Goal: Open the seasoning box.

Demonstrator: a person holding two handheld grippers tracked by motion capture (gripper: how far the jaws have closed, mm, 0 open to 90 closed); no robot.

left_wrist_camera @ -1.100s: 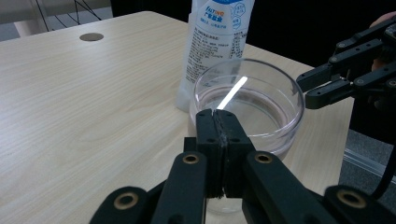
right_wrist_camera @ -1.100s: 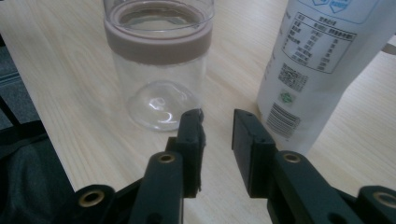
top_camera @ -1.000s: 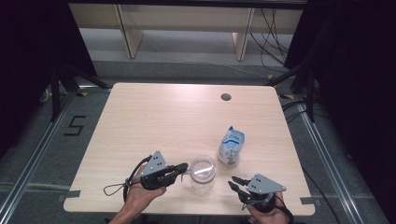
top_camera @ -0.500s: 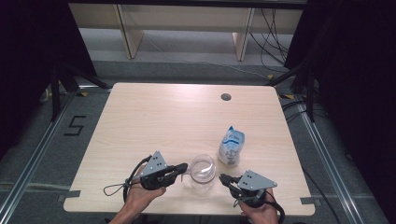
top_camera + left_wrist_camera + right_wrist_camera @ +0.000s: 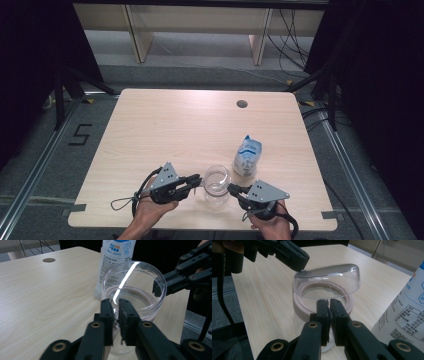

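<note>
- Pale wood-grain desk (image 5: pixel 165 130) on a grey floor, dark curtains at both sides, light shelving beyond its far edge.
- Nearest the front edge, two hands come in from below, each with a black two-jaw tool.
- Left tool (image 5: pixel 196 181) – lying level near the front edge, left of centre, pointing right at the clear jar (image 5: pixel 216 186). In the left gripper view its jaws straddle the jar's near rim with a narrow gap; they have just been opening a little, and whether the pads press the thin wall cannot be told.
- Right tool (image 5: pixel 233 189) – near the front edge, right of centre, pointing left at the same jar. In the right gripper view its jaws stand almost together, with only a slit between them, nipped on the rim of the clear lid (image 5: pixel 328 281), which they hold tilted above the jar's mouth.
- Jar: stands upright between the two tools, close to the front edge, about the middle of the desk's width; its pinkish threaded neck shows under the raised lid.
- White and blue pouch (image 5: pixel 247 156): upright just behind the jar, slightly to the right, near it but apart.
- Round cable hole (image 5: pixel 242 104): close to the far edge, right of centre.
</note>
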